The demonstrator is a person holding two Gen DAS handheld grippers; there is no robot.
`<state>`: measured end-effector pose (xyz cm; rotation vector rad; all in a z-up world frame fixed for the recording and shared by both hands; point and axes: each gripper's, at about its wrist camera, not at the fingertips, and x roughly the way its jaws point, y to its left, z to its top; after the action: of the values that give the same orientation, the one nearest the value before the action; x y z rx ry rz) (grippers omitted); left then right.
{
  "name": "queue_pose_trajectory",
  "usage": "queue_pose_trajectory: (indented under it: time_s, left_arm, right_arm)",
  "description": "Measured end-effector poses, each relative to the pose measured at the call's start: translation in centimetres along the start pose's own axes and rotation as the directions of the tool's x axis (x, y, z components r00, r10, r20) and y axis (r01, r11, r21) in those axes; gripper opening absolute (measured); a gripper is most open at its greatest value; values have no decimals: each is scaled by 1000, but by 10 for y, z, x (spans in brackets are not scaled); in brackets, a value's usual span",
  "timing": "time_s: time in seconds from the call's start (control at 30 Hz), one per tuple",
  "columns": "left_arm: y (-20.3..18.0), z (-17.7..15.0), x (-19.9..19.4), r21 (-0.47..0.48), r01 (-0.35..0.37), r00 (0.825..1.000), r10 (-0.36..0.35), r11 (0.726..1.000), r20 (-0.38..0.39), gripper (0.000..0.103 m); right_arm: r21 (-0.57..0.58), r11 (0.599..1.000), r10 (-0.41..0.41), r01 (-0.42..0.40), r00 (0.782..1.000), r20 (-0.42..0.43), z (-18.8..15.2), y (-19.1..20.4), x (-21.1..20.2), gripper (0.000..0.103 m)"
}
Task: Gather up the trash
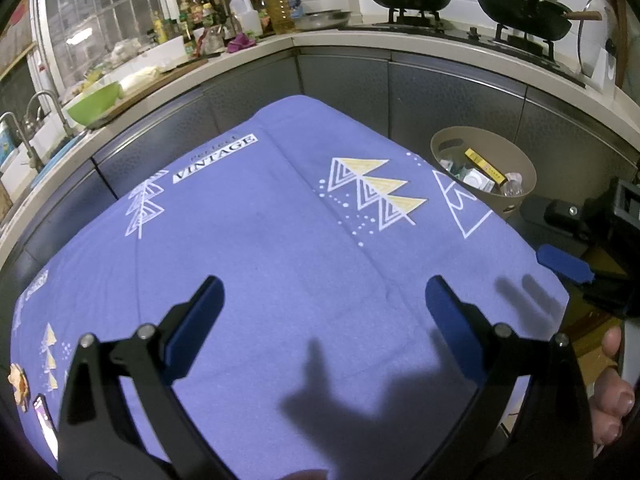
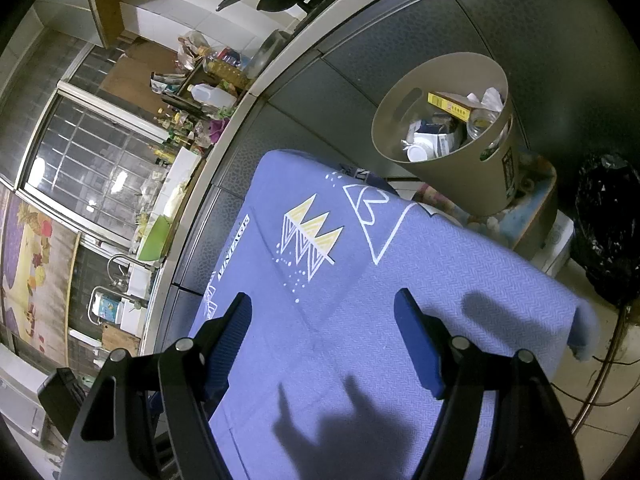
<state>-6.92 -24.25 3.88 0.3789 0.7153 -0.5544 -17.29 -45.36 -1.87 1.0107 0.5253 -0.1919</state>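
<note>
A kitchen at night, seen from just behind two hand-held tools. A desk covered by a purple cloth [image 1: 280, 240] printed with white and yellow triangles fills the middle of the room, set inside an L of kitchen counter. At the desk's near left corner lie the only loose scraps in sight: a small orange, peel-like piece [image 1: 18, 386] and, just beside it, a flat wrapper [image 1: 44, 420], both close to the edge and partly cut off from view. Over the near middle of the desk hang the left tongs [image 1: 324, 328], jaws spread wide with nothing between them. To their right the right tongs [image 2: 322, 336] hover above the near right part of the cloth, also wide apart and empty. Past the desk's far right corner stands a beige bin [image 2: 452, 184], set on something low that cannot be made out, already holding a yellow box [image 2: 448, 105], bottles and crumpled paper. A black bag [image 2: 608, 220] sits on the floor further right. The risks appear to be these: flat scraps may slip from the blue pads or drag the loose cloth, and a drop made short of the bin would land on the floor.
</note>
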Motion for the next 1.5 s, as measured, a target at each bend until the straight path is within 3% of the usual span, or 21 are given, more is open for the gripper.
queue_pose_trajectory:
  time_s: [0.93, 1.13, 1.5]
  left_arm:
    - [-3, -1, 0, 14, 2, 1000, -2, 1000, 4, 97]
    - [-8, -4, -4, 48, 36, 999, -37, 998, 36, 97]
    - [-7, -3, -2, 51, 51, 999, -51, 997, 9, 97]
  right_arm:
    - [2, 1000, -2, 2, 1000, -2, -5, -1, 2, 70]
    - [7, 1000, -4, 4, 1000, 0, -6, -2, 1, 70]
    - [5, 1000, -21, 21, 999, 27, -6, -5, -1, 70]
